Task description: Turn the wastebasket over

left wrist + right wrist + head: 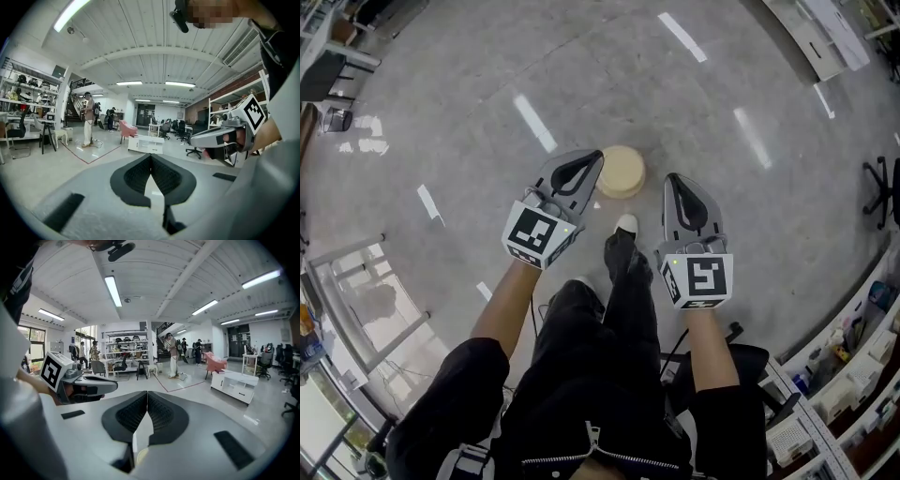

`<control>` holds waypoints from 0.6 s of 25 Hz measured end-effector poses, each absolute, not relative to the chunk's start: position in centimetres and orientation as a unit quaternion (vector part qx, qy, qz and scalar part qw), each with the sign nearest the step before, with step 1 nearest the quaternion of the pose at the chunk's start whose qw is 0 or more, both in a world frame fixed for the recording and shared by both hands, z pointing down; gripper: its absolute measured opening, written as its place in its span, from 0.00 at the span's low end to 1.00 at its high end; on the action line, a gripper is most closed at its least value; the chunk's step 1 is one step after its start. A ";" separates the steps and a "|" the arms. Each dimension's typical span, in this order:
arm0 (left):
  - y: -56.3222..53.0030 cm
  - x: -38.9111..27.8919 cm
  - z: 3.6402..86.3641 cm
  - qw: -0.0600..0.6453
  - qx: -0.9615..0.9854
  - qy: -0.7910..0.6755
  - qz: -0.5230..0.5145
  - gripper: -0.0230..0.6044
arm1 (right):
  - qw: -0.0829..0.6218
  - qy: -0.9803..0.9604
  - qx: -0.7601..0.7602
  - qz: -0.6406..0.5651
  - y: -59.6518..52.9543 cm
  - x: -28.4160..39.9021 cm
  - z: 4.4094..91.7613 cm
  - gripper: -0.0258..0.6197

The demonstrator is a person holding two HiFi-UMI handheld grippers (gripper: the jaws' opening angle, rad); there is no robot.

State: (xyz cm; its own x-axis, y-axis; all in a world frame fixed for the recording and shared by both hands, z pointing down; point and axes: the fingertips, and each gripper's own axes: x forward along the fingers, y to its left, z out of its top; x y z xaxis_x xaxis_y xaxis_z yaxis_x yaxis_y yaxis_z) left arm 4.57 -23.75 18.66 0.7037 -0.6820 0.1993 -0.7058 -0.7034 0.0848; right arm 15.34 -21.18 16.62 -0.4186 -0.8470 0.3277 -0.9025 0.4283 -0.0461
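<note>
Cream wastebasket (622,172) sits on the floor (487,66) just past the person's shoe (626,224), with the left claw (596,157) and right claw (673,178) pressed together, empty, one at each side, probably to tip it.

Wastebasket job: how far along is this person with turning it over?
Nothing looks done yet: the beige wastebasket stands on the floor ahead of the person's shoe, and no gripper holds it. In hand: the left gripper and right gripper, both shut and empty, hang one at each side of it in the head view. Left to do: take hold of the wastebasket, flip it and set it down.
</note>
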 end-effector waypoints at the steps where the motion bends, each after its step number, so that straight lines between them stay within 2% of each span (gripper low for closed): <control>1: -23.6 4.3 20.2 0.076 0.919 -0.379 0.076 0.04 | 0.128 -0.834 0.526 0.108 -21.1 15.5 18.3 0.06; 15: -22.8 1.3 43.8 0.069 0.916 -0.389 0.075 0.04 | 0.145 -0.831 0.530 0.089 -21.9 16.4 40.1 0.06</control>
State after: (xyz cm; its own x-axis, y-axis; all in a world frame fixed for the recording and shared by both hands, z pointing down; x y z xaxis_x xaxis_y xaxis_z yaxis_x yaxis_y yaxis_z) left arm 1.33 -22.80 43.82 0.6861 -0.7021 0.1904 -0.7228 -0.6877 0.0686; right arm 16.37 -21.93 40.14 -0.3967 -0.8544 0.3354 -0.9060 0.4233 0.0068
